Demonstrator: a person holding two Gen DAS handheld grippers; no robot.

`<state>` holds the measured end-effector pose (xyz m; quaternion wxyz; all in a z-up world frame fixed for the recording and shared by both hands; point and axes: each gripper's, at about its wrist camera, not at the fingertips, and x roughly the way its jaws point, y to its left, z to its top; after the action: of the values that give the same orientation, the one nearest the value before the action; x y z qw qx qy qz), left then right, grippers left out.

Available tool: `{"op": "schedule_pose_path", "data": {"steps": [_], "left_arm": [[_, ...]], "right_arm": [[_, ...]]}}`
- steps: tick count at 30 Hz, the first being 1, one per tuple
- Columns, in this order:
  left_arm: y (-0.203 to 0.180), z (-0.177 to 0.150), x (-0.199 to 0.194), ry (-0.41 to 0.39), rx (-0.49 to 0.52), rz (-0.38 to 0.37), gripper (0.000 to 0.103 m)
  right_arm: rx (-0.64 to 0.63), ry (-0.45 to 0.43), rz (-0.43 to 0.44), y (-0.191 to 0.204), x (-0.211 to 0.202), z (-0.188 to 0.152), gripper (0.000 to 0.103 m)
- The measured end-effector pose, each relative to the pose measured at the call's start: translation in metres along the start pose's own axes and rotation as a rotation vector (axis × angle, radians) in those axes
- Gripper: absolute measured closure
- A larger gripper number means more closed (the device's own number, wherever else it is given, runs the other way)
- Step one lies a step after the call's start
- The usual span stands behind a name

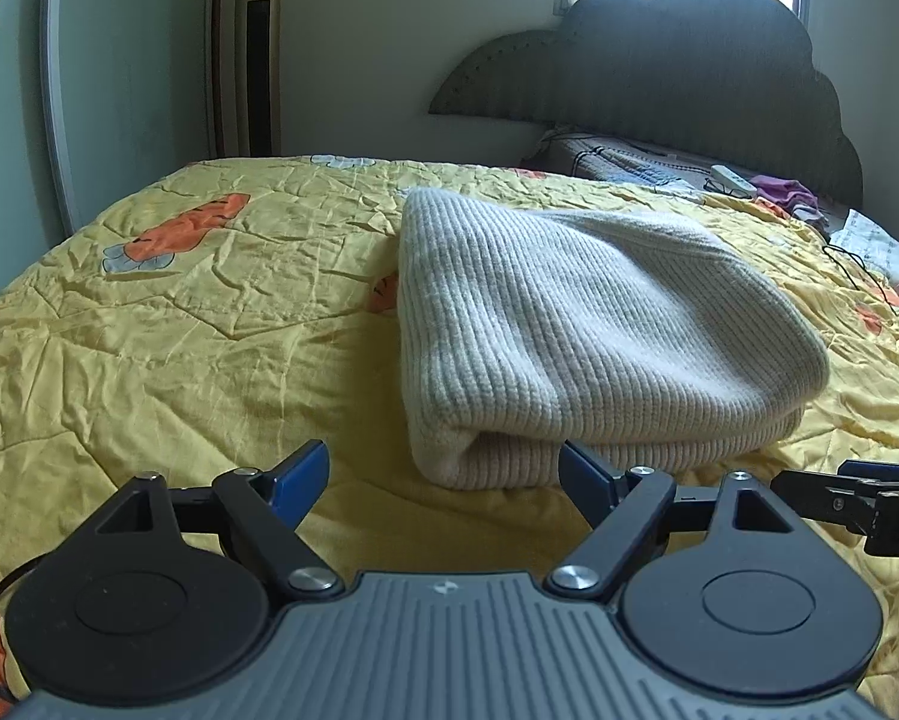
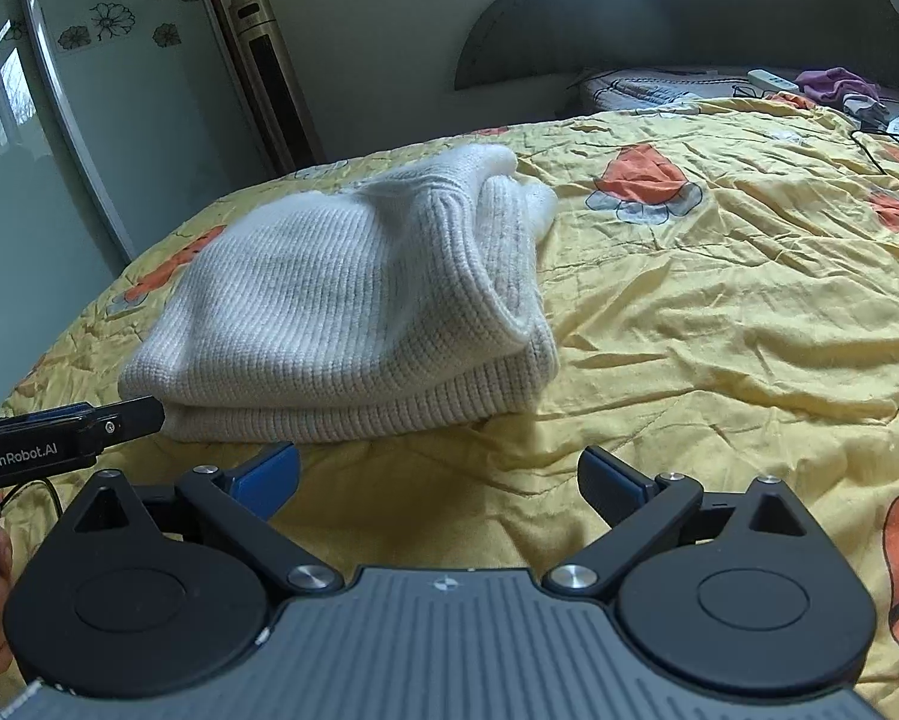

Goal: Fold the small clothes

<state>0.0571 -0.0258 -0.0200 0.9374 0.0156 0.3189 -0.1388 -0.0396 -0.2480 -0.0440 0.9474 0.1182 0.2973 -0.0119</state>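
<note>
Both grippers, left gripper (image 1: 443, 474) and right gripper (image 2: 437, 474), spread wide, empty; ahead, folded cream knit sweater (image 1: 569, 324) on yellow quilt (image 1: 179, 330).

Both wrist cameras sit low over the bed (image 1: 149, 324), looking forward and downward along their open jaws toward the headboard (image 1: 677, 72). The left view has the folded sweater (image 1: 581, 324) just beyond its right jaw; the right view has it beyond its left jaw. Both share sweater, quilt and headboard.
</note>
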Motion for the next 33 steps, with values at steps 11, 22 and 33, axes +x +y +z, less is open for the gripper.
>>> {"op": "schedule_pose_path", "data": {"steps": [11, 22, 33], "left_arm": [[0.001, -0.013, -0.001, 0.025, -0.015, 0.024, 0.019], [0.000, -0.029, -0.001, 0.045, -0.019, 0.078, 0.017], [-0.010, -0.044, -0.006, 0.036, 0.036, 0.111, 0.015]], "right_arm": [[-0.022, 0.020, 0.000, 0.007, 0.000, -0.012, 0.002], [-0.099, 0.019, -0.072, 0.018, -0.004, -0.024, 0.001], [-0.174, 0.034, -0.114, 0.025, -0.002, -0.038, 0.000]]}}
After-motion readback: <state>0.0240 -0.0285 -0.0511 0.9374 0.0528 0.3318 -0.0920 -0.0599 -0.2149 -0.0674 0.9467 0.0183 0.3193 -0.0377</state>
